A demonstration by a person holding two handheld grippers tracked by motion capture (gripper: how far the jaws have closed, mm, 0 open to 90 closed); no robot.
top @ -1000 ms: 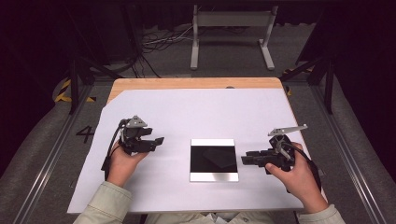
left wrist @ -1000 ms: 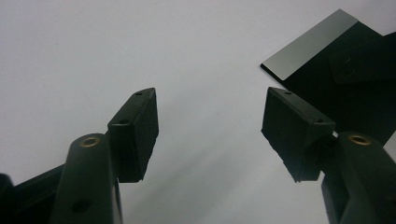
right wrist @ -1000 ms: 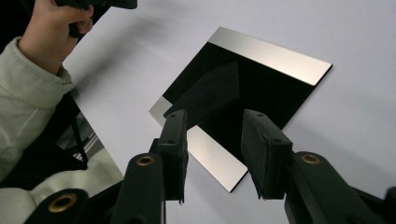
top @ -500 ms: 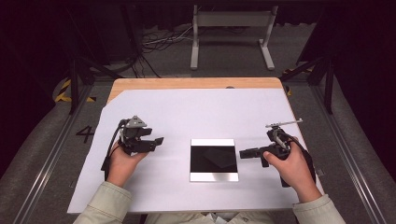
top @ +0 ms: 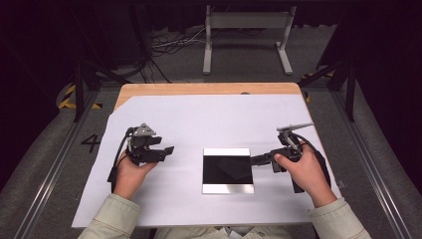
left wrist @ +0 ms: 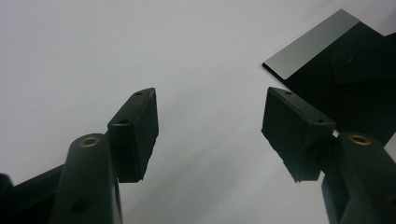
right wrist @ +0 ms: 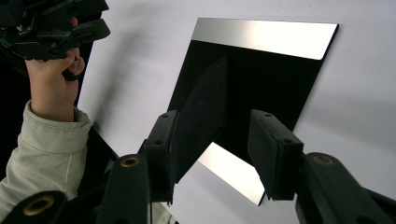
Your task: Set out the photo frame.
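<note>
At the near edge of the table, the person's two pale sleeves are coming in from below, each hand gripping a black two-jaw gripper. The right gripper is lying nearly level, its tips reaching the right edge of a square mirror-like plate that is lying flat on the white sheet. In the right gripper view, the jaws are standing spread, having just been opening wider, and the plate is lying beyond and beneath them, with one jaw's reflection showing in its dark glossy face. The pads are not pressing on the plate; whether the tips are touching its edge cannot be told.

The plate is sitting near the middle of the sheet, a little toward the person, between the two hands, showing bright bands along its near and far edges.

The left gripper is resting well apart from the plate on its left side, pointing toward it. In the left gripper view, its jaws are standing wide apart with nothing but white sheet between them, and a corner of the plate is showing off to the upper right.

Farther off, a strip of wooden tabletop is showing past the sheet. Beyond the table, a grey metal stand and loose cables are lying on the dark floor.
</note>
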